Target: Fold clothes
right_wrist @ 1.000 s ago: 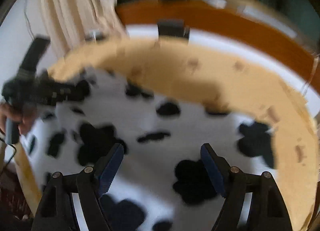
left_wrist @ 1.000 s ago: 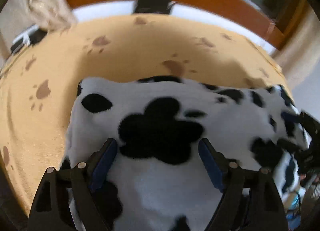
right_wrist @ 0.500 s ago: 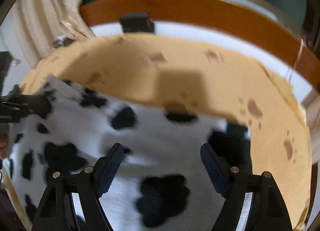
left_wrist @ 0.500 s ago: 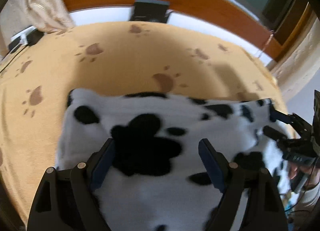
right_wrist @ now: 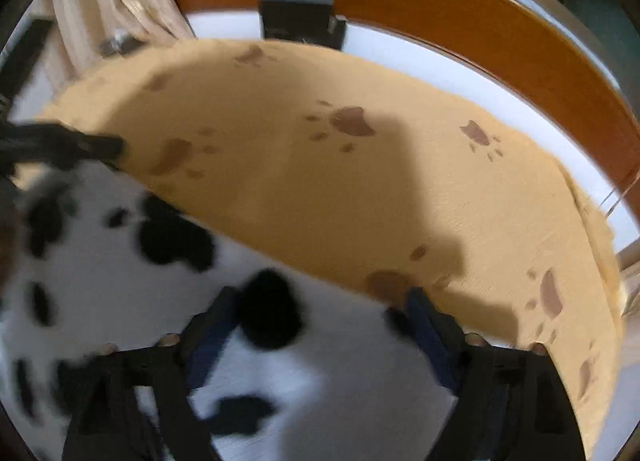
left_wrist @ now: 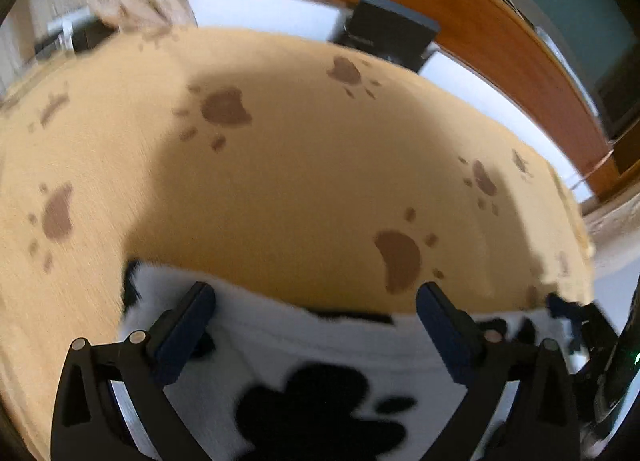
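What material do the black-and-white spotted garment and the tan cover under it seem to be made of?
The spotted garment looks like plush fleece: its far edge is fuzzy and the surface looks soft. The tan cover with brown paw prints seems a short-pile, matte fabric, with fine texture visible, though blur leaves this uncertain.

The left gripper [left_wrist: 314,315] is held low and level, its two blue-padded fingers [left_wrist: 186,327] spread wide apart with nothing clamped between them. The right gripper [right_wrist: 320,325] is likewise spread wide, fingers [right_wrist: 430,337] apart and blurred. Each gripper shows at the edge of the other's view.
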`<state>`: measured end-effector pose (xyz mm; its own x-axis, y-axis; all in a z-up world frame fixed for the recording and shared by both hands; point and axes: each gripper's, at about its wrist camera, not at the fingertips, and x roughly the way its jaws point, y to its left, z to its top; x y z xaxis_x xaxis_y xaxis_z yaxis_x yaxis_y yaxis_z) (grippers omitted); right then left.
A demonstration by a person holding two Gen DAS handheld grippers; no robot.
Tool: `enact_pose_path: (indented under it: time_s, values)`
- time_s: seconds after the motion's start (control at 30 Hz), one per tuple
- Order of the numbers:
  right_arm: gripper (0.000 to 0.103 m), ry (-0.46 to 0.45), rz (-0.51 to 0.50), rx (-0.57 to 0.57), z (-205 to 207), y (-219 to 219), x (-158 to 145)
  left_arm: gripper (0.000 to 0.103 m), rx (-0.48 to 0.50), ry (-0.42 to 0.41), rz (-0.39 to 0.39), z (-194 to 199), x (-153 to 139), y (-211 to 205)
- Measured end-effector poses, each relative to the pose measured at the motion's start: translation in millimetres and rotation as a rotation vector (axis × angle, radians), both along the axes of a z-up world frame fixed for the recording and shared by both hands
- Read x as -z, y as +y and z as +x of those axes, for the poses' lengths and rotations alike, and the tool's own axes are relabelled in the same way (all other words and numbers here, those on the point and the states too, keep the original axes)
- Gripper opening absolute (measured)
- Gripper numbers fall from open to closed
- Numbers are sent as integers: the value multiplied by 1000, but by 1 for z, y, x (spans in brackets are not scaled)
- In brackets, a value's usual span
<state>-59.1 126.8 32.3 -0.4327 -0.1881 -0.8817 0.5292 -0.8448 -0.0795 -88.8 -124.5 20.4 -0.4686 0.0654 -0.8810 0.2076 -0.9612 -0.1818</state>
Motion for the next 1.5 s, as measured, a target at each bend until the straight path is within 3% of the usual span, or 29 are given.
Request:
enact_pose_path:
  time_s: [0.07, 0.17, 0.27, 0.37, 0.5, 0.57, 0.7, 0.93, 1.07, 1.17, 1.3, 1.43, 1.5]
  values:
    - [102, -51, -68, 31, -10, 7, 5, 102, -5, 20, -25, 4, 2, -1]
    - [102, -9, -103, 61, -6, 16, -4, 102, 12, 93, 52, 25, -14, -9]
    - [102, 105, -128, 81, 11, 23, -29, 102, 95, 159, 122, 52, -37, -4]
    - [102, 95, -178, 1, 27, 16, -44, 102, 226, 146, 141, 67, -44, 18]
    - [102, -6, -142, -116, 45, -5, -24, 102, 292, 34, 105, 67, -16, 39]
    - [102, -10, -81, -115, 43, -7, -2, 102, 295, 47, 58, 67, -3, 42]
    - [102, -13, -135, -81, 41, 8, -2, 102, 313, 63, -21, 72, 0, 52]
    - [102, 58, -343, 61, 61, 83, -41, 102, 324, 132, -6, 95, -16, 51]
    - [102, 117, -386, 170, 86, 144, -51, 102, 451, 214, 27, 123, -36, 86]
    - [102, 140, -358, 265, 102, 183, -43, 102, 631, 270, -58, 159, -47, 137]
    - [102, 107, -324, 374, 114, 220, -18, 102, 894, 322, -209, 217, -49, 215]
    - [102, 95, -294, 401, 125, 238, -3, 102, 1064, 418, -402, 264, -40, 276]
    - [102, 109, -272, 387, 131, 242, -1, 102, 1101, 420, -443, 270, -33, 291]
